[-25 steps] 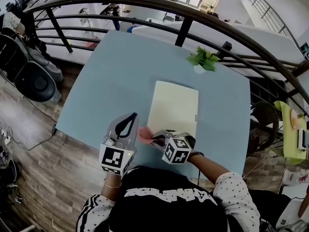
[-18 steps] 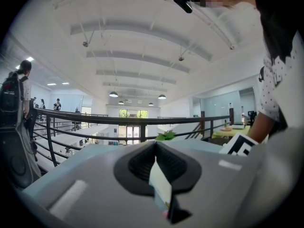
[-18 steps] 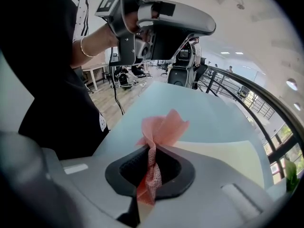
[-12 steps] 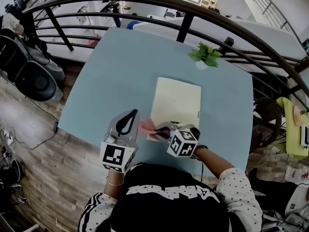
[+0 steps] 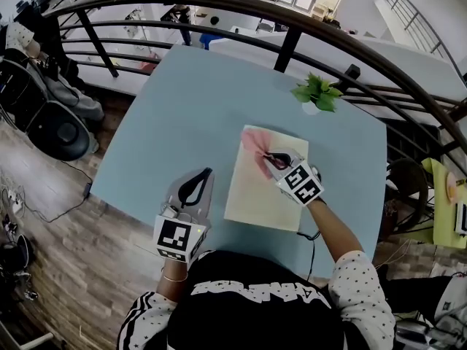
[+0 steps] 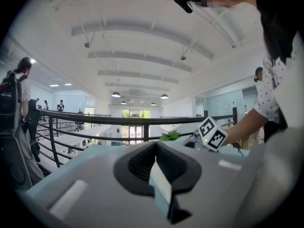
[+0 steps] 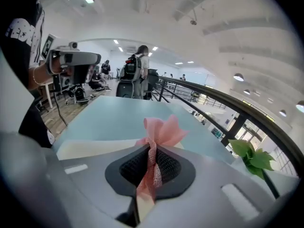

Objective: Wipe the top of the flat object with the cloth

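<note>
A pale yellow flat board (image 5: 266, 188) lies on the light blue table (image 5: 182, 108). My right gripper (image 5: 271, 157) is shut on a pink cloth (image 5: 255, 143), which rests on the board's far left corner. In the right gripper view the cloth (image 7: 159, 132) bunches out past the closed jaws, above the board (image 7: 95, 147). Over the table's near edge, left of the board, my left gripper (image 5: 194, 187) is shut and holds nothing. In the left gripper view the left gripper (image 6: 154, 167) points away over the table, level with the railing.
A small green plant in a white pot (image 5: 316, 93) stands on the table just beyond the board. A dark metal railing (image 5: 292, 28) curves behind the table. Black chairs (image 5: 51, 122) stand on the wooden floor at the left.
My right gripper carried the pink cloth from the board's near left corner up to its far left corner. The left gripper stayed where it was.
</note>
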A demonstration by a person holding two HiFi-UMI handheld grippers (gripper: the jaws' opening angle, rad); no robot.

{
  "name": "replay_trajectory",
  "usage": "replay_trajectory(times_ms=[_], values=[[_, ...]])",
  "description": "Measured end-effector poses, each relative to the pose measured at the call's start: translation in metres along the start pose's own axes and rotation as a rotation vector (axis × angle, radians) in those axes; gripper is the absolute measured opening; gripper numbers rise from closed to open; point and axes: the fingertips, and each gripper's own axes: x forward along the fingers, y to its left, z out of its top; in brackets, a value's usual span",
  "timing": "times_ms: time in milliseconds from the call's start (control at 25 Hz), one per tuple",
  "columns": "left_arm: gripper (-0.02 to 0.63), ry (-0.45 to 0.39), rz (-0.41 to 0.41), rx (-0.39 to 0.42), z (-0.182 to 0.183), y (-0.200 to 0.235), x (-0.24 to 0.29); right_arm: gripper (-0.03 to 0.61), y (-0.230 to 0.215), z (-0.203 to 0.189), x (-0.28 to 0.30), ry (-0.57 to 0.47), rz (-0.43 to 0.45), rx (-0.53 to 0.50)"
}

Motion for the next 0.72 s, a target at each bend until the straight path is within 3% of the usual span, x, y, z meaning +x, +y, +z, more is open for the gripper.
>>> replay_trajectory(times_ms=[360,720], values=[[0.0,0.03,0.033,-0.009,-0.007,0.011,0.008,0.018,-0.08,-0.031,0.035,0.122,-0.147,-0.04],[0.0,0.038,0.052,-0.008,-0.007,0.021,0.004,0.014,-0.078,-0.054,0.055,0.245,-0.148,-0.1]])
